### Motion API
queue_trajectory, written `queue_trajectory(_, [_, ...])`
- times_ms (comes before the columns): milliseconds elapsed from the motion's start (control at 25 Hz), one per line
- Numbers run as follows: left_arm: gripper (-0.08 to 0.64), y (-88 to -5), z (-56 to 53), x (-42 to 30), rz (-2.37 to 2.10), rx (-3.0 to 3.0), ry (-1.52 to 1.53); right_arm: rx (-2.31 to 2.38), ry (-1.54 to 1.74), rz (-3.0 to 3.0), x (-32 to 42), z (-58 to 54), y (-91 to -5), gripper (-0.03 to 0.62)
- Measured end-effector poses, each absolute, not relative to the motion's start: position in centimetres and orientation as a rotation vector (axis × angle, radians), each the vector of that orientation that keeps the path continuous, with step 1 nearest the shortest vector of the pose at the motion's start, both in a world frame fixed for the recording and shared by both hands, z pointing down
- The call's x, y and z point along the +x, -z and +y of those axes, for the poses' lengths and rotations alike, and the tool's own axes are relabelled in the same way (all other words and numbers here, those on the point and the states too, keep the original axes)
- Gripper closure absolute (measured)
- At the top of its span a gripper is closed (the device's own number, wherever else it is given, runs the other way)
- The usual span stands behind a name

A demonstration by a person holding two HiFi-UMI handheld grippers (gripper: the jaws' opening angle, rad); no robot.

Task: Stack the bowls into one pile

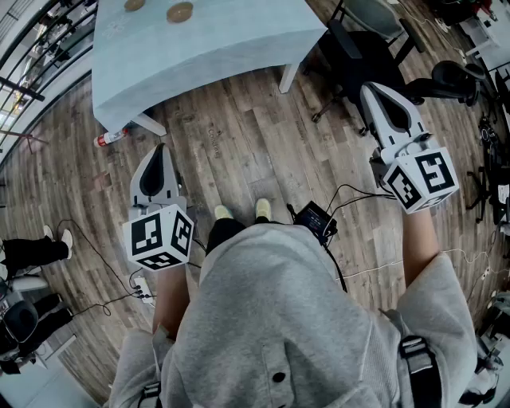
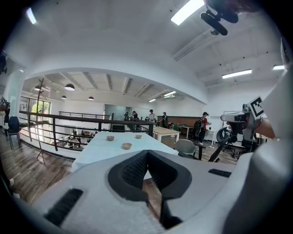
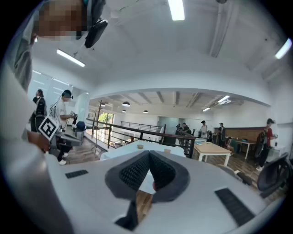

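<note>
Left gripper (image 1: pixel 160 151) and right gripper (image 1: pixel 371 89) both closed and empty, held over floor (image 1: pixel 239 151); bowls (image 1: pixel 180 12) apart on table (image 1: pixel 223 48)

The head view's top edge cuts off the table (image 1: pixel 199 48) beyond its near edge, so only a whole bowl (image 1: pixel 180 12) and a second bowl (image 1: pixel 134 4), sliced by the frame, show on it. In the left gripper view, three bowls (image 2: pixel 127 146) on the table are too small to tell their make or contents. In the right gripper view, the right gripper (image 3: pixel 149 154) hides most of the tabletop, and two tiny bowls (image 3: pixel 140 146) show just above it.
</note>
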State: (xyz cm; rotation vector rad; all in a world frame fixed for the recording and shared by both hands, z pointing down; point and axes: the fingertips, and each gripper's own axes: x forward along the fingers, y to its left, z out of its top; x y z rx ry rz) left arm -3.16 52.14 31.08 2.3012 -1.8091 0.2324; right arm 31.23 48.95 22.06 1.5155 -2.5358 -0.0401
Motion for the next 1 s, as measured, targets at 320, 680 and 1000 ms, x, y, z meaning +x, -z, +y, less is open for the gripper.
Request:
queue_trajectory(320, [0.543,-31.7,52.4,0.4,-1.776,2.322,-0.258,1.486,-0.149,-2.682,25.5,50.1,-27.4,0.566])
queue_trajectory(680, [0.543,-32.1,52.8,1.6,-1.779,2.317,-0.259,1.495,-0.467,-2.79,23.0,50.0,-30.4,0.566])
queue_trajectory(1000, [0.543,-32.5,53.5,-0.6,-1.885,2.247,-0.257,1.354,-0.401,-2.866,20.1,50.4,-29.9,0.566])
